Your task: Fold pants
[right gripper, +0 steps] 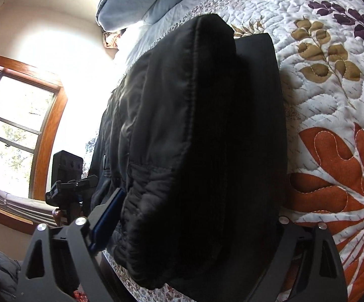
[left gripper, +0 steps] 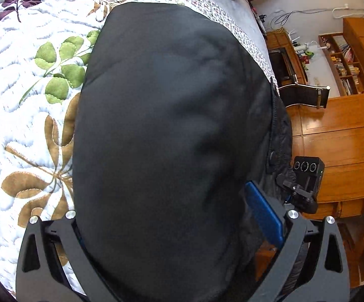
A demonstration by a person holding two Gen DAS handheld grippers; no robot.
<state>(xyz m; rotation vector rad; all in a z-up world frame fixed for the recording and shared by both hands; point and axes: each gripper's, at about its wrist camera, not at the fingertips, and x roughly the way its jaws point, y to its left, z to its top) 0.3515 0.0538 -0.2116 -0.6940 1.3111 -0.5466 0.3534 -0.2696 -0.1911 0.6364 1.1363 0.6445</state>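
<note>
Lying folded on the floral quilt (left gripper: 18, 100) of a bed, black pants (left gripper: 171, 100) filling the middle of the left wrist view from 12 o'clock down to 6 o'clock. Reaching up from the lower edge, left tongs (left gripper: 161, 201) standing wide with the dark cloth bulging between the two fingers. Showing at 4 o'clock, one blue pad (left gripper: 265, 214) lying against the edge of the fabric; hiding the opposite pad under cloth at 8 o'clock, so leaving unclear whether pinching or merely straddling. Sitting just beyond that pad at 3 o'clock, a black camera unit (left gripper: 307, 173), with wooden furniture (left gripper: 345, 138) spreading behind it.

Appearing again in the right wrist view, the pants (right gripper: 194, 100) stacking in layers, a gathered waistband bunching at 7 o'clock and a stitched hem curving near 12 o'clock. Framing the bundle from below, right tongs (right gripper: 202, 206) spreading wide around it, the blue pad (right gripper: 108, 214) at 8 o'clock touching the bunched cloth, the finger at 4 o'clock disappearing beneath the fabric; again giving no way of telling whether gripping or not. Stretching away at 3 o'clock, the quilt (right gripper: 333, 125) with orange and tan leaves; resting at 12 o'clock, a pale blue pillow (right gripper: 131, 0); glowing at 9 o'clock, a wood-framed window (right gripper: 13, 130).
</note>
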